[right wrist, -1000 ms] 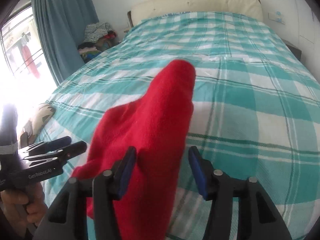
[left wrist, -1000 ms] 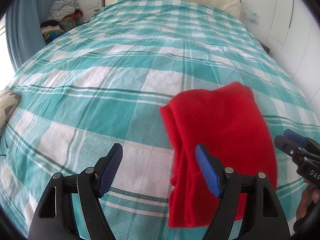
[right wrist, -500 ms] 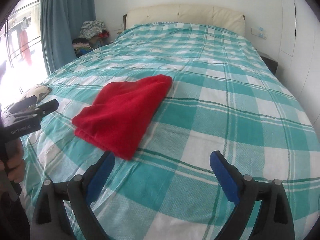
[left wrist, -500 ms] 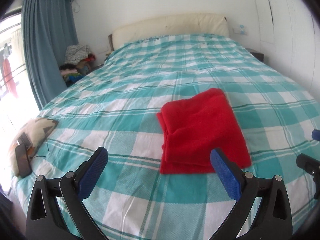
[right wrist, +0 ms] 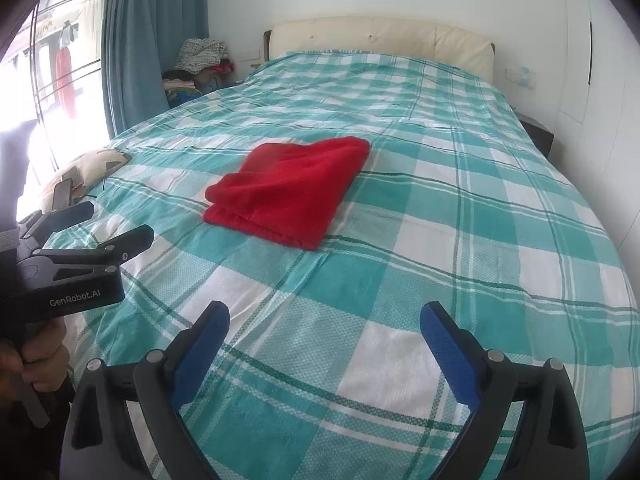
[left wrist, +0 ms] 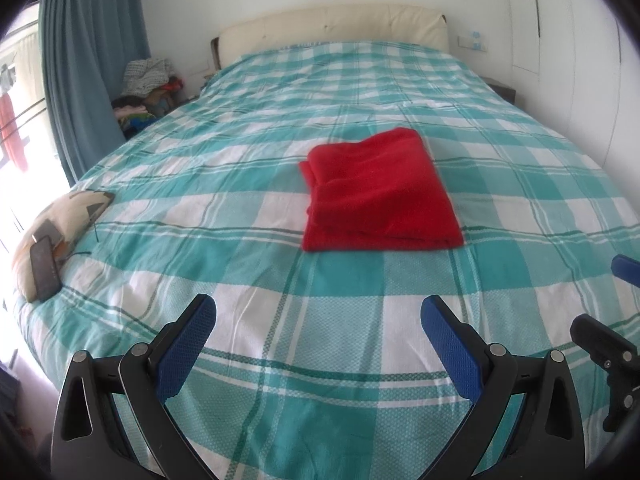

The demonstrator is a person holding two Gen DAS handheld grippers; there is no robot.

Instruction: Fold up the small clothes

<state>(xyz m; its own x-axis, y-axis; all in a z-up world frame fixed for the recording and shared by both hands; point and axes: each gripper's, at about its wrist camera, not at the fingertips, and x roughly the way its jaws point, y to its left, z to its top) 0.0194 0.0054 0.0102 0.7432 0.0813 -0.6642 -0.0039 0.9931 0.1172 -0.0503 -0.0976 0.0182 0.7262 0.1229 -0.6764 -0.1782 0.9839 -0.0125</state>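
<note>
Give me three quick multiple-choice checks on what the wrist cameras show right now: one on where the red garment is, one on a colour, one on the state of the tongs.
1. Where does the red garment lie?
A. On the checked bedspread, folded flat
B. On the floor by the curtain
C. Draped over the headboard

2. What colour are the pads on the tongs?
A. Red
B. Blue
C. Yellow

3. What state are the left tongs and right tongs in?
A. Both shut on the garment
B. Left shut, right open
C. Both open, holding nothing

Answers:
1 A: it rests as a neat folded rectangle mid-bed.
2 B: blue pads show on the black fingers in both views.
3 C: each pair stands wide apart with only bedspread between.
</note>
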